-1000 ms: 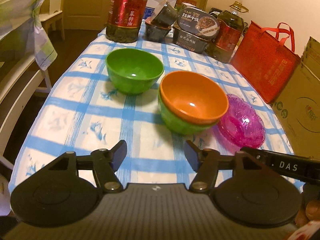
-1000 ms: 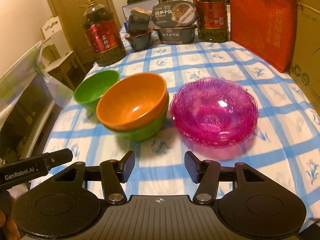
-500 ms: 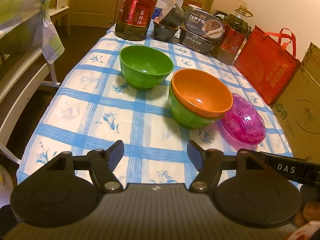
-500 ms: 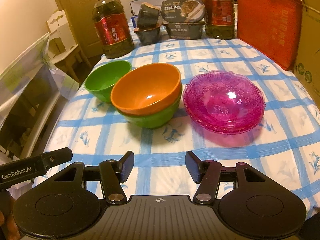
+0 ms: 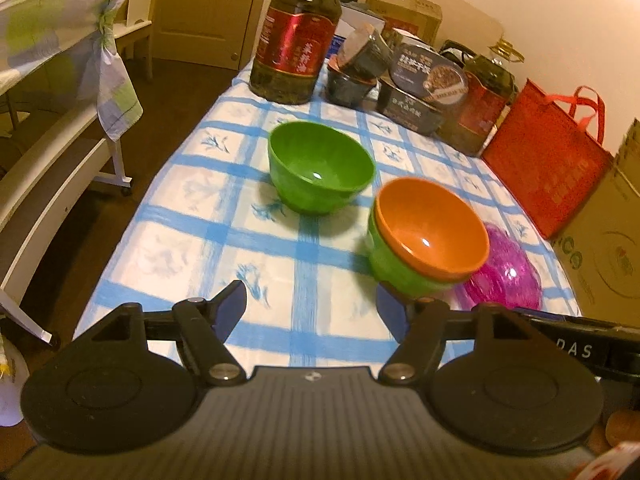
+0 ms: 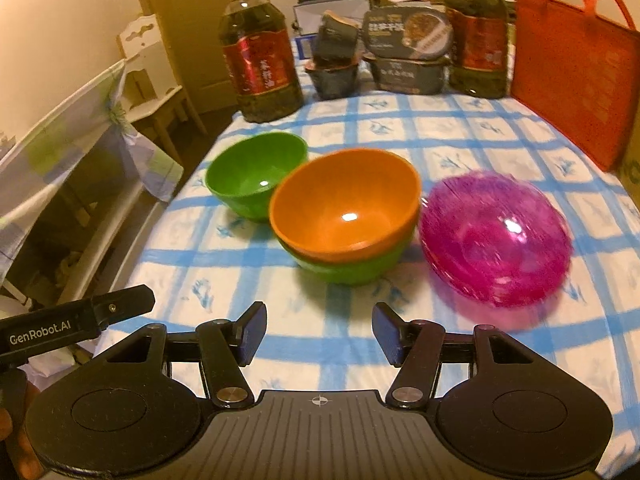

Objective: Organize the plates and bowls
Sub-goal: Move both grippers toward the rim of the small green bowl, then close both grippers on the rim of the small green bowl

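Both the left gripper [image 5: 310,306] and right gripper [image 6: 319,334] hang released and empty; the loose green bowl [image 5: 320,166], ahead of the left one, appears light, rigid, slick plastic, best pinched at its rim.

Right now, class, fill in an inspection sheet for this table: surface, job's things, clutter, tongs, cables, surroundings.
Surface: table under a blue-checked cloth.
Job's things: lone green bowl; orange bowl nested in a second green bowl; pink glass plates stacked beside them.
Clutter: two oil bottles, boxed meals, red bag, cardboard boxes at the far end and right edge.
Tongs: left tongs and right tongs open, empty, short of the bowls.
Cables: nothing seen.
Surroundings: white chair, door.
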`<state>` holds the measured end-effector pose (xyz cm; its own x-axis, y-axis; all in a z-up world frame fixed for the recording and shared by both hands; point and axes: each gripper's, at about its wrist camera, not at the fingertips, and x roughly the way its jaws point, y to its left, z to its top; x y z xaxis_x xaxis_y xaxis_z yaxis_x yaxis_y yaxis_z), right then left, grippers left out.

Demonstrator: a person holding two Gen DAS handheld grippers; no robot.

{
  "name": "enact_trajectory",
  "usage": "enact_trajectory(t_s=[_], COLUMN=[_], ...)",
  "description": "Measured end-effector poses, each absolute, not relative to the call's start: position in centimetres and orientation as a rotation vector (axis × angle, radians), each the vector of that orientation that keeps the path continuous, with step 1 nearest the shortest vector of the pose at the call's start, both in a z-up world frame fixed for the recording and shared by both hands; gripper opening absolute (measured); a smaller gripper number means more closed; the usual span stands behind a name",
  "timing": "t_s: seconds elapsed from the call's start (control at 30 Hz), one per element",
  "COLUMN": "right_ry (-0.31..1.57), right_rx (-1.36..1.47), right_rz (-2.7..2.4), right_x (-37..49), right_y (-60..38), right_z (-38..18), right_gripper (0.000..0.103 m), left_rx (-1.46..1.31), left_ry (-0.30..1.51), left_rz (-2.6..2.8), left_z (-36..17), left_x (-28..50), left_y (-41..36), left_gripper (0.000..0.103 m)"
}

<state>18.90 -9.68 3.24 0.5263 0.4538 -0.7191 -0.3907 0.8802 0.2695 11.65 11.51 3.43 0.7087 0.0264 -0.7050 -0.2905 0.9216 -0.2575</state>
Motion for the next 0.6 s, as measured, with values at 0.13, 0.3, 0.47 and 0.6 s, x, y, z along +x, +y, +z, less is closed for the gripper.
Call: enact_trajectory(t_s=[0.13,0.3,0.47,0.6], right_ry=[0.867,0.859,0.848,0.85], right_rx=[0.062,0.053,0.024,-0.01], right_rz=[0.535,0.571,0.588,0.6], right_x=[20.7,23.9,27.7,31.4], right_y=[-8.0,-6.0,-4.0,-2.1], right_z=[4.0,4.4,4.6,4.3], right_gripper=[0.059,0.059,0.059,0.059], left_rx=[-0.38,-0.404,-0.426,-0.446], left_ry=[0.761,0.762,0.77,0.776], left_rz=[0.185,0.19,0.203,0.212], left_z=[3.8,3.7,3.2,2.6], left_x=[13.2,15.6,18.6,21.5], left_y=[12.9,14.6,16.5,18.1], left_gripper=[0.068,0.068,0.068,0.068])
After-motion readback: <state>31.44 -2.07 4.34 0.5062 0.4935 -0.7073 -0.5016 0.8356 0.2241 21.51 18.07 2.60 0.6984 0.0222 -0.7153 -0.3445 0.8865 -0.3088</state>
